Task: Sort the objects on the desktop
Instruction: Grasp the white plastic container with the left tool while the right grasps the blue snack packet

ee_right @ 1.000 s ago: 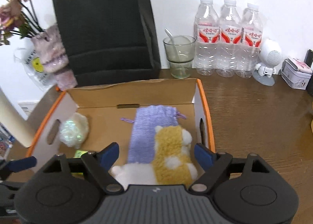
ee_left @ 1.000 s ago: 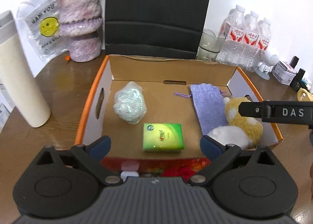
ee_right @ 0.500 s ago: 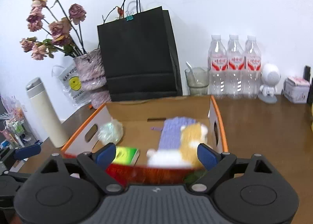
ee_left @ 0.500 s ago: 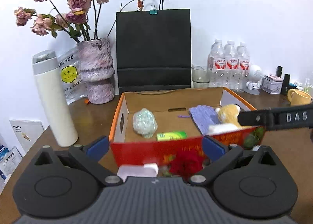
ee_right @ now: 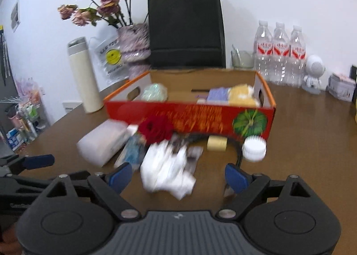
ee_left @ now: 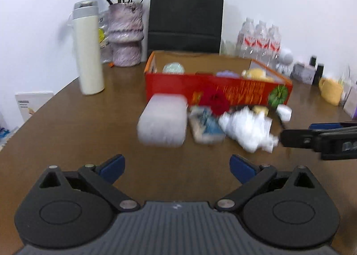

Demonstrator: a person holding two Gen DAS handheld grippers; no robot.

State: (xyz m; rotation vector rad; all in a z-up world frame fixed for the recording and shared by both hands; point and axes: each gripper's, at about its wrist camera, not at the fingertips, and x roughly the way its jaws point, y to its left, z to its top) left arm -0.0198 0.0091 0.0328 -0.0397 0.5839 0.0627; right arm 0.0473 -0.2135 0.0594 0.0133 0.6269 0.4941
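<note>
A red cardboard box [ee_left: 223, 91] [ee_right: 200, 119] stands on the brown table and holds a pale green ball [ee_right: 154, 92], a purple pouch [ee_right: 217, 93] and a yellow plush toy [ee_right: 242, 96]. In front of it lie a white tissue pack [ee_left: 164, 120] [ee_right: 102, 143], a small blue packet [ee_left: 206, 124] [ee_right: 133, 150], a crumpled white bag [ee_left: 247, 129] [ee_right: 167, 165], a tan roll [ee_right: 216, 143] and a white round brush [ee_right: 254, 148]. My left gripper [ee_left: 177, 167] is open and empty, pulled back from them. My right gripper [ee_right: 176, 175] is open and empty, just before the white bag.
At the back stand a cream flask [ee_left: 89, 47], a vase with dried roses [ee_left: 126, 34], a black paper bag [ee_left: 186, 16], several water bottles [ee_right: 280, 54], a glass [ee_right: 242, 60], a white robot figure [ee_right: 313, 74], a tin [ee_right: 341, 85] and a yellow mug [ee_left: 330, 91].
Both grippers have pulled back and down from above the box. The box interior view gave way to its red front and the loose items before it. Both stay open.
</note>
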